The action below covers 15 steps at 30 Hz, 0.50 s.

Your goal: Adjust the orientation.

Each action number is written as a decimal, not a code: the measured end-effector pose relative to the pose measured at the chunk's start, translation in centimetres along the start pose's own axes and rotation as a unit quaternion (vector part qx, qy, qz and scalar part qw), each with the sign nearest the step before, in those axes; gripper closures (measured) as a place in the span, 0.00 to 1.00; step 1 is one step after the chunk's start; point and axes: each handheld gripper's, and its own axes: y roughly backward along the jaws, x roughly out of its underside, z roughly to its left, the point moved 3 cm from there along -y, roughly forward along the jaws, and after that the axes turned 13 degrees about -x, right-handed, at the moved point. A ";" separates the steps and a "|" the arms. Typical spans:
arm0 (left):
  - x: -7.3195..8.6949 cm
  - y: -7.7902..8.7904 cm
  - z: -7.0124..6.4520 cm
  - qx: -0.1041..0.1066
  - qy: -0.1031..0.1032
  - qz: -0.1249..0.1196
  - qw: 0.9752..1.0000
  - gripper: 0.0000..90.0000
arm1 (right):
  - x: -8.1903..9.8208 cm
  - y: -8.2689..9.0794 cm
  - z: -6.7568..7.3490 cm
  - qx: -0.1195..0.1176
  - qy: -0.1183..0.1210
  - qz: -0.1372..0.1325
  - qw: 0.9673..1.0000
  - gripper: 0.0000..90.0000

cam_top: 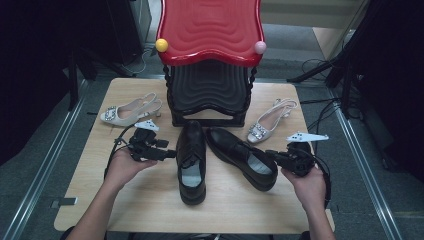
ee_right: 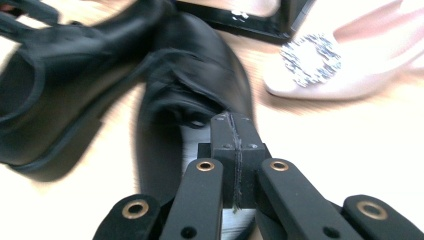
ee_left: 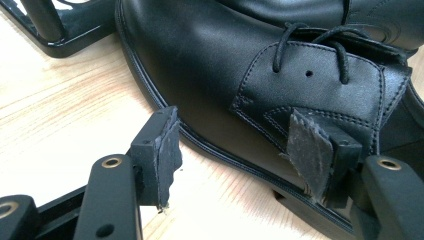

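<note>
On the pale wooden table (cam_top: 150, 200), two black leather lace-up shoes (cam_top: 191, 160) lie side by side before the black rack (cam_top: 207, 97). The left gripper (ee_left: 245, 155) stands with jaws wide beside the left shoe's laced flank, one pad over its leather. The right gripper (ee_right: 235, 135), jaws pressed together on nothing, hovers over the right black shoe (ee_right: 190, 95).
</note>
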 end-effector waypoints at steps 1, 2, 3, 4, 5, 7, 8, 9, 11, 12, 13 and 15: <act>0.0 0.0 0.0 -0.001 0.001 -0.001 1.000 0.43 | 0.2 -0.1 -0.6 0.000 -0.004 0.002 1.000 1.00; 0.0 0.0 0.1 -0.001 0.001 -0.001 1.000 0.43 | 0.3 -0.3 -1.0 0.008 -0.008 0.006 1.000 1.00; 0.0 0.0 0.1 -0.001 0.000 0.000 1.000 0.42 | 0.5 -0.4 -1.4 0.009 -0.008 0.011 1.000 1.00; 0.1 -0.1 0.1 -0.002 0.003 0.001 1.000 0.43 | 0.6 -0.5 -1.5 0.005 -0.004 0.014 1.000 1.00; 0.1 -0.1 0.2 0.000 0.005 0.003 1.000 0.43 | 0.7 -0.5 -1.5 0.002 -0.005 0.011 1.000 1.00; 0.1 -0.2 0.2 -0.002 0.003 0.004 1.000 0.43 | 0.8 -0.3 -1.7 -0.001 -0.002 0.008 1.000 1.00; 0.1 -0.2 0.2 -0.002 0.002 0.004 1.000 0.43 | 0.8 -0.2 -1.8 0.003 -0.003 0.004 1.000 1.00; 0.2 -0.1 0.1 -0.002 0.002 0.002 1.000 0.43 | 0.8 -0.1 -2.0 0.010 -0.001 0.006 1.000 1.00; 0.2 -0.1 0.1 -0.004 0.002 0.002 1.000 0.43 | 0.9 0.1 -2.3 0.018 -0.003 0.009 1.000 1.00; 0.2 -0.1 0.1 -0.005 0.001 0.002 1.000 0.43 | 1.0 0.1 -2.5 0.023 -0.002 0.012 1.000 1.00; 0.2 -0.1 0.1 -0.004 0.002 0.002 1.000 0.43 | 1.1 0.2 -2.8 0.028 -0.005 0.013 1.000 1.00; 0.2 -0.1 0.1 -0.004 0.002 0.001 1.000 0.43 | 1.5 -0.1 -3.2 0.022 -0.017 0.029 0.999 1.00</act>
